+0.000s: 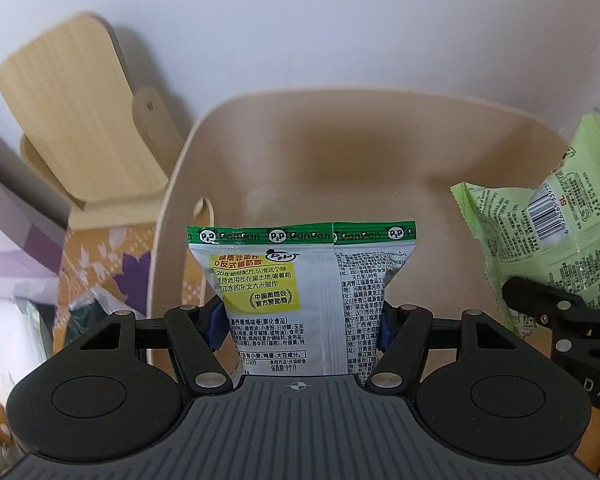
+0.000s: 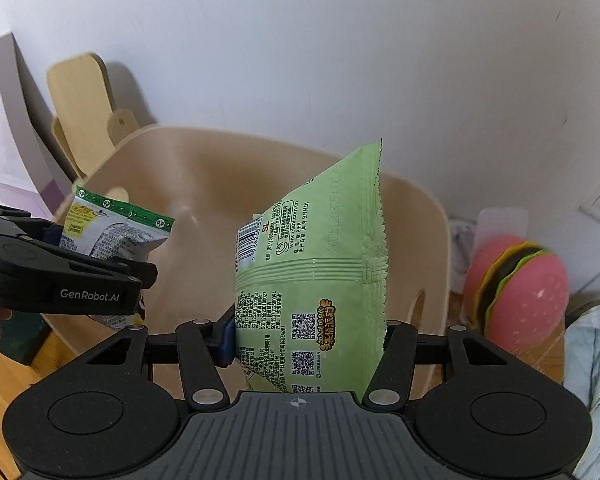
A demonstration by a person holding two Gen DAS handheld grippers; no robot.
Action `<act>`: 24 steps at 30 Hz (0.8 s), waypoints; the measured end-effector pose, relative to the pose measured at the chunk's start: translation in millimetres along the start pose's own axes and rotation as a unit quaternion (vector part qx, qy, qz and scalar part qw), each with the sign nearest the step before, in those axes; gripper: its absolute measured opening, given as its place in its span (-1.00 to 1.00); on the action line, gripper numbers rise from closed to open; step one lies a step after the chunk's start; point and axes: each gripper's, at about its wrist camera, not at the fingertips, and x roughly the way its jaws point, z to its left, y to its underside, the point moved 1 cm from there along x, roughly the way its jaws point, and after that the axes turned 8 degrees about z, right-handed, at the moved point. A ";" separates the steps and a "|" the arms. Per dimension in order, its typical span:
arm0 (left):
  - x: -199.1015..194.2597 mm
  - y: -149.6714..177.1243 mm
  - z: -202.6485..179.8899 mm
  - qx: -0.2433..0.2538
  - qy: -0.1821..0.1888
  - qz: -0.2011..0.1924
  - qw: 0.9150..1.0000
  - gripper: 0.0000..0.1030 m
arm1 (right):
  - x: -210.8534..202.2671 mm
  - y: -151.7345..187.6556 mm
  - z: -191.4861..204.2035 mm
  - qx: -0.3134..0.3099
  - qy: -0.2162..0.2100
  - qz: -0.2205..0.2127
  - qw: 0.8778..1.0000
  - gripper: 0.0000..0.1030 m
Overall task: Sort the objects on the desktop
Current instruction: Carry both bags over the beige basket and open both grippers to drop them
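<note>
My left gripper (image 1: 300,326) is shut on a white snack packet with a green top band (image 1: 296,296), held upright over a beige plastic bin (image 1: 172,216). My right gripper (image 2: 306,340) is shut on a light green snack bag (image 2: 320,280), held over the same bin (image 2: 432,216). In the left wrist view the green bag (image 1: 540,232) and the right gripper's black body show at the right. In the right wrist view the left gripper (image 2: 100,268) with its white packet (image 2: 112,228) shows at the left. The bin's inside looks bare.
A wooden stand (image 1: 72,120) leans against the white wall behind the bin's left side. A pink toy hamburger (image 2: 520,284) sits right of the bin, with light blue cloth (image 2: 596,380) nearer. An orange patterned cloth (image 1: 100,268) and a purple-white box (image 1: 8,248) lie left.
</note>
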 end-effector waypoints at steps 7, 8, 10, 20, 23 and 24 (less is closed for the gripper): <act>13.7 1.4 -9.1 0.028 -0.024 0.009 0.999 0.36 | 29.5 5.5 8.9 -0.002 0.016 0.031 0.999 0.04; 13.7 1.4 -9.5 0.029 -0.023 0.010 0.999 0.38 | 33.8 4.9 11.1 -0.003 0.017 0.035 0.999 0.10; 14.2 1.5 -11.3 0.037 -0.023 0.015 0.999 0.40 | 36.3 10.4 9.6 -0.003 0.020 0.038 0.999 0.26; -10.8 13.6 7.5 0.003 -0.018 -0.005 1.000 0.41 | 16.2 11.5 18.5 -0.020 0.050 0.002 0.999 0.77; -27.1 23.8 10.7 0.010 -0.020 -0.017 1.000 0.41 | 0.5 15.3 17.0 -0.010 0.051 -0.011 0.999 0.84; -32.4 26.3 10.0 0.014 -0.023 -0.022 0.999 0.41 | -6.0 17.3 17.0 -0.007 0.050 -0.017 0.999 0.84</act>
